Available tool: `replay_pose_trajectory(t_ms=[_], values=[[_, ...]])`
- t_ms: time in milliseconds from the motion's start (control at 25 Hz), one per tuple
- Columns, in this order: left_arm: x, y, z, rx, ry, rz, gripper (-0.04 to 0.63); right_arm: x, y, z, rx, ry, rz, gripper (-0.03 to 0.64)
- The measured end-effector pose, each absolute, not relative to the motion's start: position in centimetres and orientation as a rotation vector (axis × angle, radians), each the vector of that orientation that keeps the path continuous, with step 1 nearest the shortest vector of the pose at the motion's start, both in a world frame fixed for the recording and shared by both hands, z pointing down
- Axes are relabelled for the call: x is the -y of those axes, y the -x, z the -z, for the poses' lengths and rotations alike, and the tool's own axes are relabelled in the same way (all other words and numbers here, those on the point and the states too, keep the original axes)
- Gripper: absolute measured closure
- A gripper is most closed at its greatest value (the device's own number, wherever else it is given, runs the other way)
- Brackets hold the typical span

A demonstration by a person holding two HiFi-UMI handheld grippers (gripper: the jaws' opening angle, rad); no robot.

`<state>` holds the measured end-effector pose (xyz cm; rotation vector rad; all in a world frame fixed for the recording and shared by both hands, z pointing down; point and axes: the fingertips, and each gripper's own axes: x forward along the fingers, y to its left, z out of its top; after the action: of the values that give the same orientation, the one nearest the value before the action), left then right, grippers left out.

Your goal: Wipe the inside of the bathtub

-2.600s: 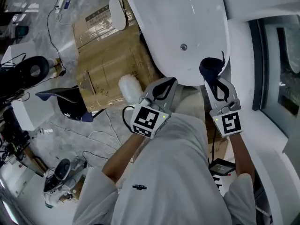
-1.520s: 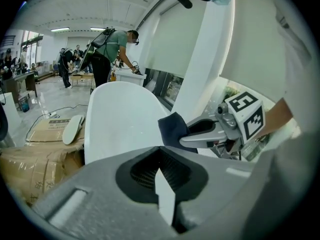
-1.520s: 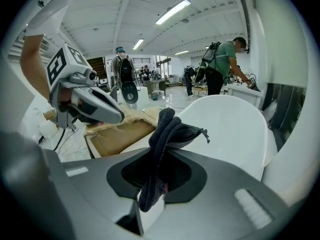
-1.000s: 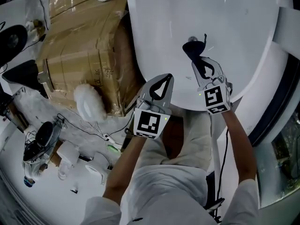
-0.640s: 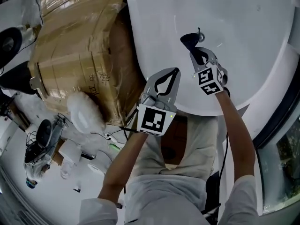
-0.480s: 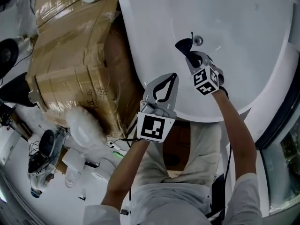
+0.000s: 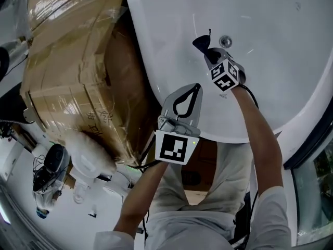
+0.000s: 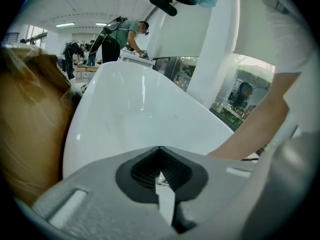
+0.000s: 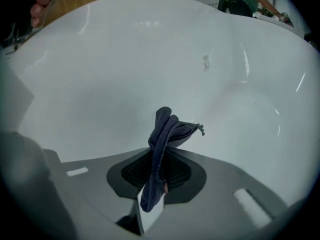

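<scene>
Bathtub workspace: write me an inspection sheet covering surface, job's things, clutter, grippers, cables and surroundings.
Surface: white bathtub, inside glossy, no dirt seen; metal drain beside the cloth.
Job's things: dark cloth, bunched, sticking out past the jaws; whether it touches the tub can't be told.
Clutter: taped cardboard box against the tub's side; white fluffy duster below the box.
Grippers: right gripper shut on the cloth, inside the tub; left gripper shut, empty, near the rim.
Cables: black cable under the left gripper; another one along the right arm.
Surroundings: glass panel at right; people working far behind.
</scene>
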<state>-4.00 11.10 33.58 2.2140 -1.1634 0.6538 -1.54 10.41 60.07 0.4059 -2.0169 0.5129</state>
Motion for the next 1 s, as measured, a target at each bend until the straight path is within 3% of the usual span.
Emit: replay_pose_trajectory(t_ms=[440, 1000], values=[[-13.9, 2.2, -33.9, 1.083, -2.269, -0.701, 0.597, -10.9, 0.5, -66.6, 1.928, -0.561, -0.626, 0.554], [-13.0, 1.9, -34.1, 1.092, -2.252, -0.636, 0.597, -12.0, 2.2, -71.4, 1.881, -0.435, -0.696, 0.557]])
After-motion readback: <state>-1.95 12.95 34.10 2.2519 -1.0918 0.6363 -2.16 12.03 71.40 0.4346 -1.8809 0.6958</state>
